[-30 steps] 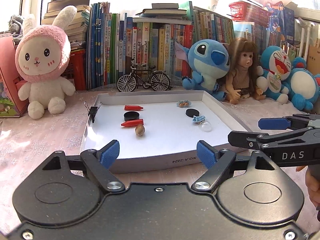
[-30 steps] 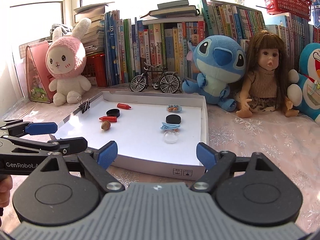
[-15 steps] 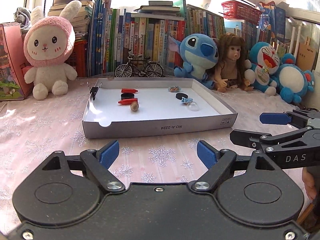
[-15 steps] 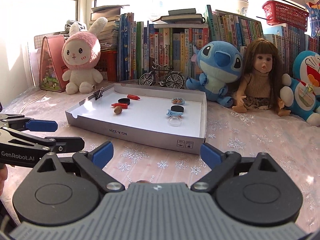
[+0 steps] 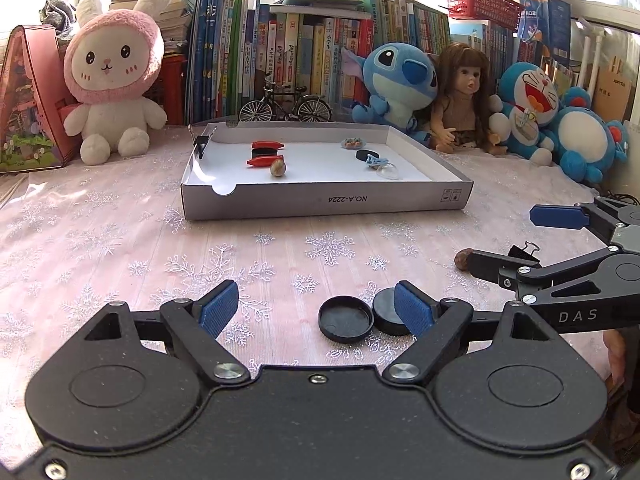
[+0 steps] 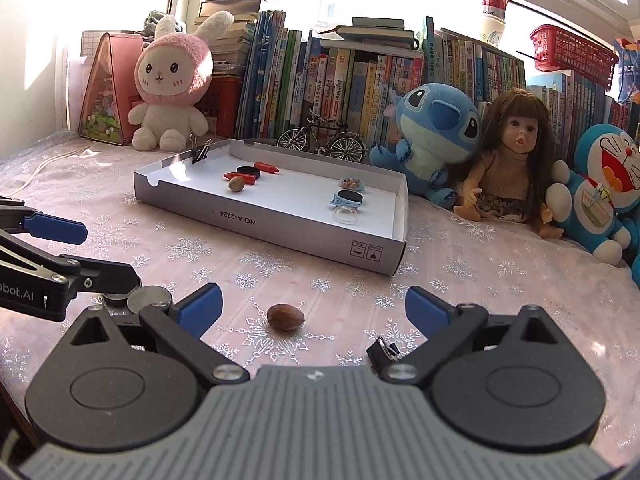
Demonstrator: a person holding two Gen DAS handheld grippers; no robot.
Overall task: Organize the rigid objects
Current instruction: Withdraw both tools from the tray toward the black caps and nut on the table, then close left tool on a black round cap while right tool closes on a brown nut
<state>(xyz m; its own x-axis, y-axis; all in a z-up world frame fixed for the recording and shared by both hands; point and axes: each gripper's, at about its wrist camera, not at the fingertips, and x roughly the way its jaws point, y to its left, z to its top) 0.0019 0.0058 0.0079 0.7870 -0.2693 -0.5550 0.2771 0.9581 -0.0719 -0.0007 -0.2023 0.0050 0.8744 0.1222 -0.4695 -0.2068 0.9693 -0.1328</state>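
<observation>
My left gripper (image 5: 316,307) stands open low over the pink snowflake cloth. A black cap (image 5: 346,319) lies rim up between its fingers, and a second black cap (image 5: 390,316) sits half behind the right pad. My right gripper (image 6: 315,308) has its jaws opening. A brown nut (image 6: 285,317) lies on the cloth between them, untouched by either pad. A small black binder clip (image 6: 384,350) lies by its right finger. Further back, the white cardboard tray (image 6: 272,226) holds red pieces, black discs, a nut, a blue clip and a clear dome.
Each gripper shows in the other's view: the right gripper (image 5: 502,240) at the right edge, the left gripper (image 6: 112,254) at the left. Behind the tray stand a toy bicycle (image 5: 286,106), a pink rabbit plush (image 5: 114,76), blue plush toys, a doll (image 6: 508,152) and rows of books.
Both grippers have drawn back from the tray and sunk toward the cloth. The caps, the nut and the loose binder clip have come into view. The right jaws stand wider.
</observation>
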